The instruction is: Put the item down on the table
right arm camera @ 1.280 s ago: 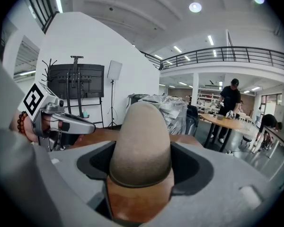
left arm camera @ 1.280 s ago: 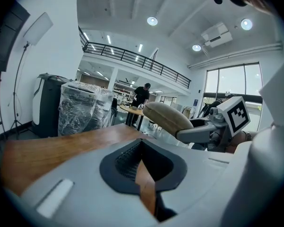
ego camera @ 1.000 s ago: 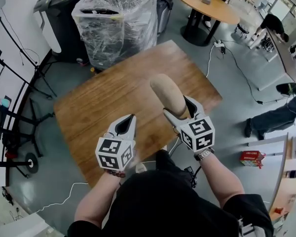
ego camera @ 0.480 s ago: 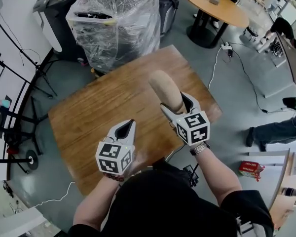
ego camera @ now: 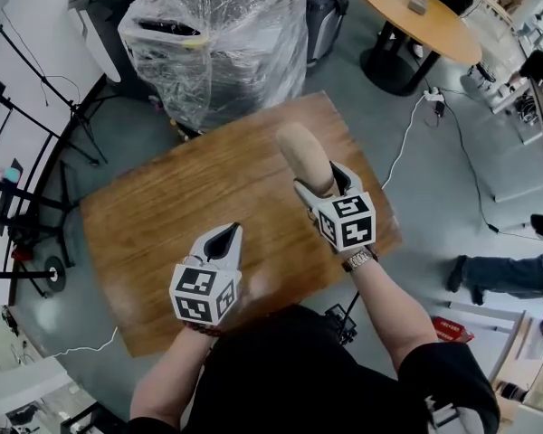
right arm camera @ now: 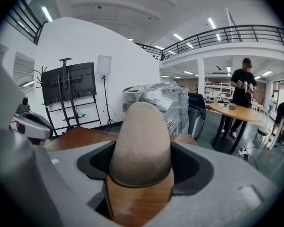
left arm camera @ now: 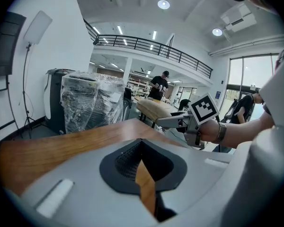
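Right hand-held gripper (ego camera: 324, 183) clamped on the tan padded item (ego camera: 302, 155) at its near end. Long axis points away from me, above the worktop (ego camera: 154, 215) (so straight down, I judge). Left hand-held gripper (ego camera: 224, 239) closed, empty, nearer me.

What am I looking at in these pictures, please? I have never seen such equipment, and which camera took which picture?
No robot here: a person holds one gripper in each hand. The overhead picture comes from a camera on the person's head, looking down; the other two come from cameras riding on each gripper, looking along its jaws. The wooden table appears bare. The right gripper is closed on a tan, rounded, elongated item, seemingly held above the table. The left gripper is closed and empty.
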Motion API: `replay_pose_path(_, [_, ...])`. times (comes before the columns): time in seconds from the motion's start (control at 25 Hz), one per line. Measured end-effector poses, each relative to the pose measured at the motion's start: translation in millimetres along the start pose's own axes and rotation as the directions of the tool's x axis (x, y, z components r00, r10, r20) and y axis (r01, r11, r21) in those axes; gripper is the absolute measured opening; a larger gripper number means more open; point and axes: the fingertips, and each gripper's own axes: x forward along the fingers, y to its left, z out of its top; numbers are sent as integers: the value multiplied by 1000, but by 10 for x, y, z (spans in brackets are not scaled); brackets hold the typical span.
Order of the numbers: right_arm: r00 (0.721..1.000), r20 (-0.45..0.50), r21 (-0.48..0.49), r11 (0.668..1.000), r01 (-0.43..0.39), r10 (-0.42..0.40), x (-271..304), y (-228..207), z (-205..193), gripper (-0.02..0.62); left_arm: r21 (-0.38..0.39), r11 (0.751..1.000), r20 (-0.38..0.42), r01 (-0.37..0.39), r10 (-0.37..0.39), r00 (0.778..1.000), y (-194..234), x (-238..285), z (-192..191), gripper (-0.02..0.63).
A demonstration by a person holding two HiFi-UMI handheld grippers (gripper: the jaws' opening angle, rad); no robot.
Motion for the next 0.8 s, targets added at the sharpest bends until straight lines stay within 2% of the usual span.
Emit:
replay_pose_path(0.36, [999,-50,17,1000,11,-10,578,-560,-134,344,-17,998,-40,-63,62,997,26,331,19,9])
replay_pose_path(0.8, [991,-116,28,998,64,-60,1394,-1052,-312,344,-41,985,-105,-165,160,981,248,301,-75,9])
